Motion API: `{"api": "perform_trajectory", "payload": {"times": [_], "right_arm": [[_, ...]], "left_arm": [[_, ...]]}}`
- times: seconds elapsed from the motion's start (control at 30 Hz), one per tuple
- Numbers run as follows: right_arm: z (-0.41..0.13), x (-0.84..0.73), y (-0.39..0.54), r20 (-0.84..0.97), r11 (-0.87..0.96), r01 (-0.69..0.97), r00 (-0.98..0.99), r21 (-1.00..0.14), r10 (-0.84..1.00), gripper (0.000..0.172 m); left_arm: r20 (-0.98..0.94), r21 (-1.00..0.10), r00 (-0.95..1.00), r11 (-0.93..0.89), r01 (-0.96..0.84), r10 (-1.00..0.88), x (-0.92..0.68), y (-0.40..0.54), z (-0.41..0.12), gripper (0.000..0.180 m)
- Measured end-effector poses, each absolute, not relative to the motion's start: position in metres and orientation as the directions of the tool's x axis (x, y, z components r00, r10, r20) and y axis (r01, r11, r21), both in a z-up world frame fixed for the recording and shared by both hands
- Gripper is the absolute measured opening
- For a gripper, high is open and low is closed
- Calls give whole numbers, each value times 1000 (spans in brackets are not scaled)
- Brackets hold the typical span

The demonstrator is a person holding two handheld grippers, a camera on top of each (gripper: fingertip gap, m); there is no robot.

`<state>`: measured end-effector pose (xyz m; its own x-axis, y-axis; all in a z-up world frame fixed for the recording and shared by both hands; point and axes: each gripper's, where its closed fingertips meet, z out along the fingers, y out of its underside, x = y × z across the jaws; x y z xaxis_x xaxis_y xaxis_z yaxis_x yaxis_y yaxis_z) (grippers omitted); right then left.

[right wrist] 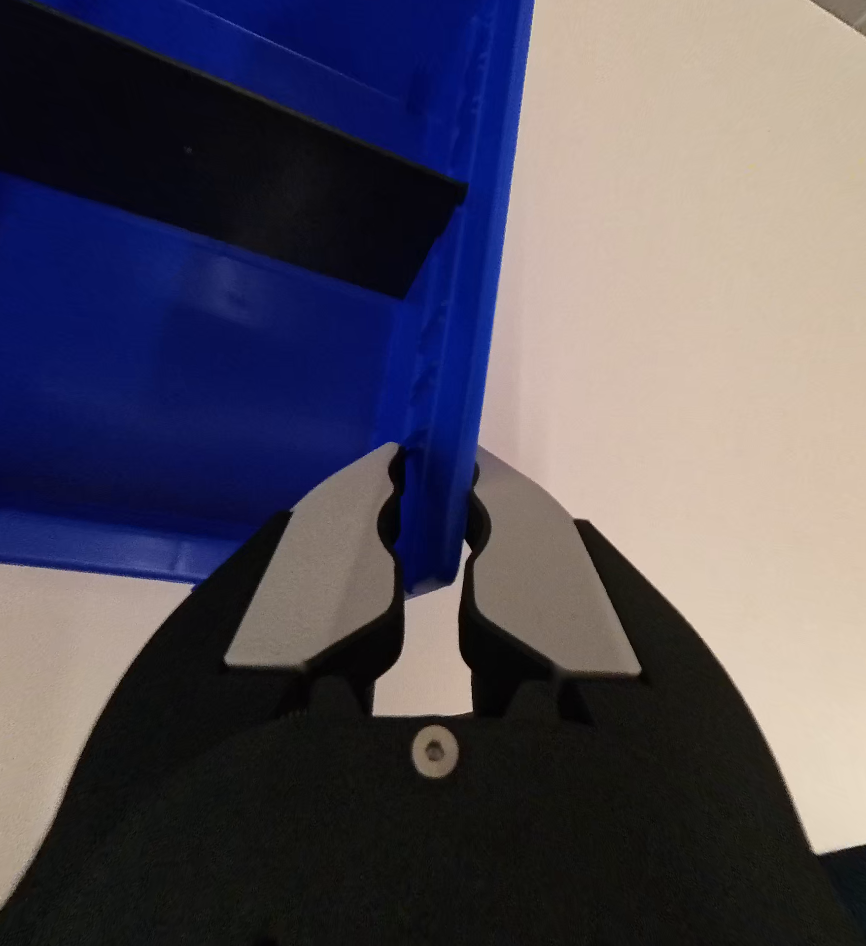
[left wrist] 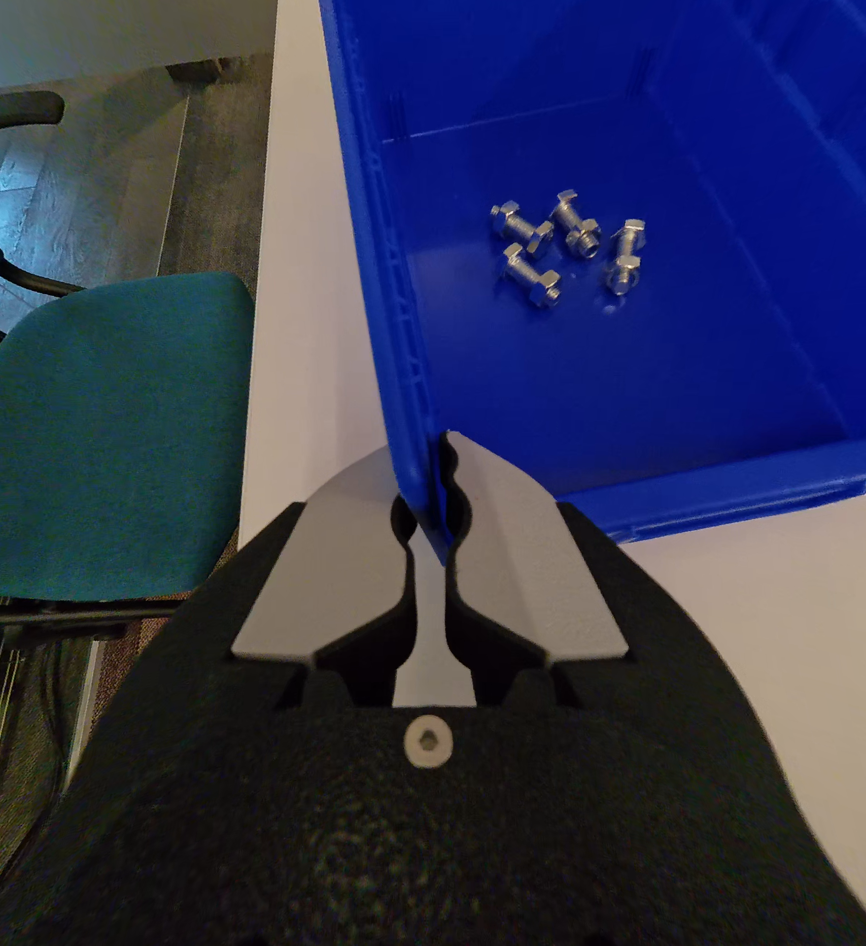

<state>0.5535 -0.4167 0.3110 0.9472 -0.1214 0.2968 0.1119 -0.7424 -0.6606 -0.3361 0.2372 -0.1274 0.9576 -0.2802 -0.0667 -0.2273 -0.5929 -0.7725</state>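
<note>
Both tongs are pinching the blue bin (left wrist: 625,384) sitting on the white bench (left wrist: 727,665): left tongs (left wrist: 433,491) are clamping its left wall, right tongs (right wrist: 433,507) are clamping its right wall. Four bolts (left wrist: 569,251) are lying inside, ahead of the left tongs.

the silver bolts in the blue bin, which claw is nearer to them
Left. The left claw grips the blue bin wall beside the silver bolts. The right claw grips the opposite wall, with no bolts in its view.
</note>
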Motion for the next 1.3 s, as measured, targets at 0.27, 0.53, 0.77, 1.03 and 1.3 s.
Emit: {"api": "perform_trajectory", "payload": {"times": [0.27,0.53,0.77,1.03,1.3], "right_arm": [[314,557,-416,386,-737,198,918,-646,-92,26],[390,515,-427,397,-587,305,917,-750,-31,44],[438,336,-392,436,-285,538,829,-793,351,35],[387,227,-390,343,-230,568,722,-790,601,34],[353,219,-381,276,-288,559,715,-777,642,33]], "left_arm": [[-89,-769,956,-590,-245,-279,-337,243,-126,17],[-170,-905,941,-331,-266,-292,-310,225,-13,42],[-218,-691,793,-484,-537,-569,-225,278,-57,38],[-83,-365,758,-688,-627,-647,-215,311,-148,24],[-100,-268,753,-711,-649,-650,-215,314,-167,23]]}}
